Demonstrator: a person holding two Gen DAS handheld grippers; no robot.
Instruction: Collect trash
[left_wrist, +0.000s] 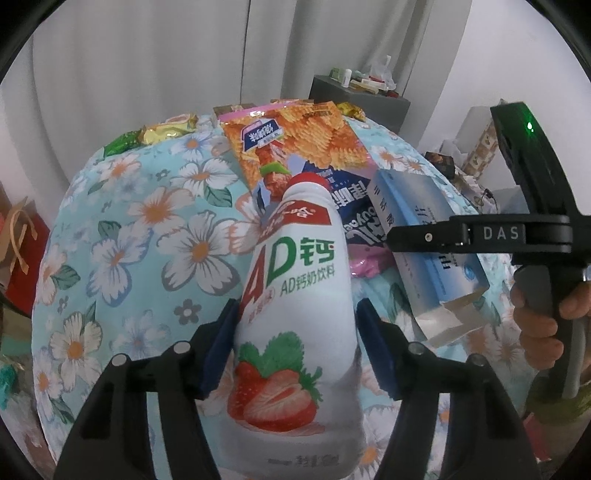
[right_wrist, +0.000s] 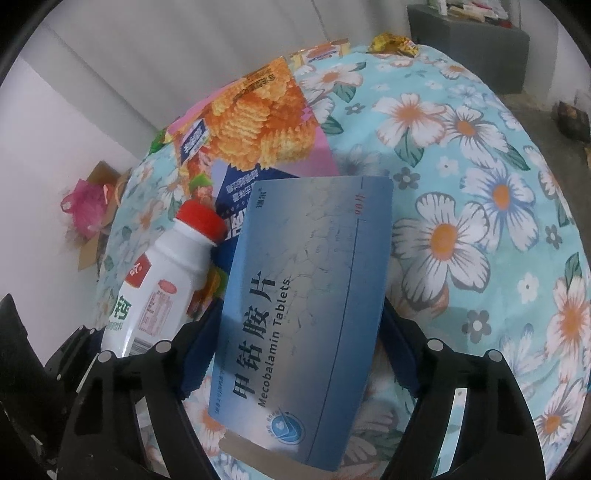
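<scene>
white bottle (left_wrist: 295, 295) sits gripped in left claw (left_wrist: 295, 343), blue box (right_wrist: 306, 325) in right claw (right_wrist: 291, 350), both mid-frame; pickup done, next needs a bin.

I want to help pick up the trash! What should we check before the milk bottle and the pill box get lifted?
1. White plastic milk bottle with red cap sits between the left gripper fingers: ok.
2. Left blue pads press the bottle: the left pad touches, the right pad cannot tell.
3. Blue cardboard tablet box sits between the right gripper fingers: ok.
4. Right pads press the box: cannot tell, its edges hide them.
5. Box flap shut: not ok, one end hangs open in the left wrist view.
6. Orange crisp bag is free of both items: not ok, the box and bottle neck overlap it.
</scene>
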